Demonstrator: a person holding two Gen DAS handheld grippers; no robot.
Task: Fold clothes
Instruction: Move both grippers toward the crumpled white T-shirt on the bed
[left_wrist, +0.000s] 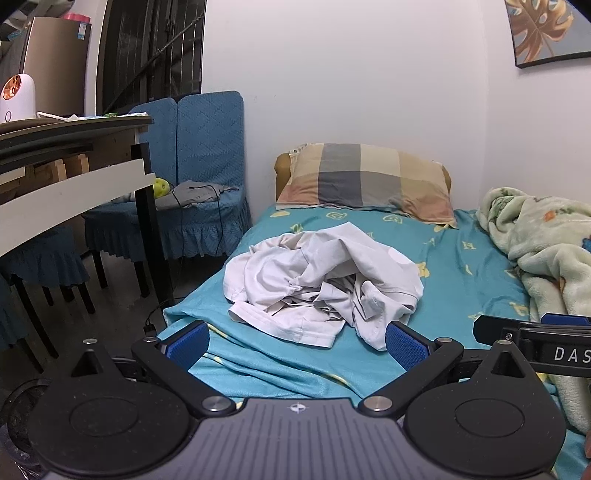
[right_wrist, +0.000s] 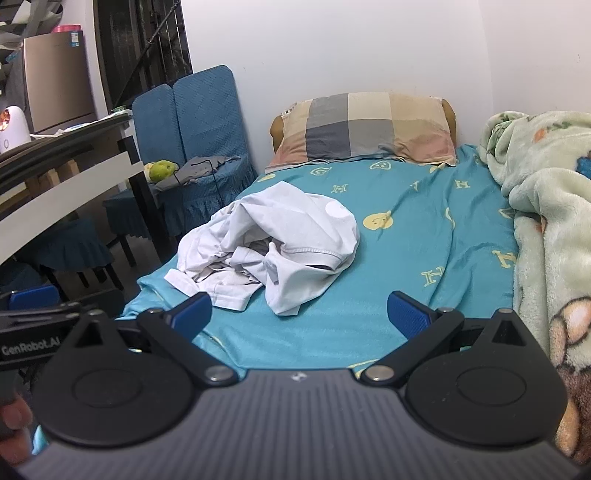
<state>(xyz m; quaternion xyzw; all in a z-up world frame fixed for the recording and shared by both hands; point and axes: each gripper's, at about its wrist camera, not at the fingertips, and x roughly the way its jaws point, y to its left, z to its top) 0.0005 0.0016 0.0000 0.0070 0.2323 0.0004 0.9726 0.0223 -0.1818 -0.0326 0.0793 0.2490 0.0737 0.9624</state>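
On the bed (left_wrist: 461, 266), over a teal sheet printed with yellow faces and "H" letters: one white garment (left_wrist: 321, 280), crumpled in a heap toward the bed's left edge, unfolded, lying just beyond both claws and touching neither. Left claw (left_wrist: 297, 345): blue-padded fingers spread wide apart, nothing between them. Right claw (right_wrist: 300, 317): likewise spread wide, holding nothing. Plaid pillow (left_wrist: 364, 181) at the head of the bed; pale green fleece blanket (right_wrist: 546, 206) bunched along the right side. Left wrist view only: a framed leaf picture (left_wrist: 543, 31) on the wall, and the right claw's body at the right edge, lettered "DAS", the rest cut off. Right wrist view only: the left claw's body at the left edge, marked "GenRobot.AI". Both views: blue-covered chairs (left_wrist: 199, 162) beside a bench (left_wrist: 70, 129) carrying a white appliance (left_wrist: 16, 96) with an orange glow.
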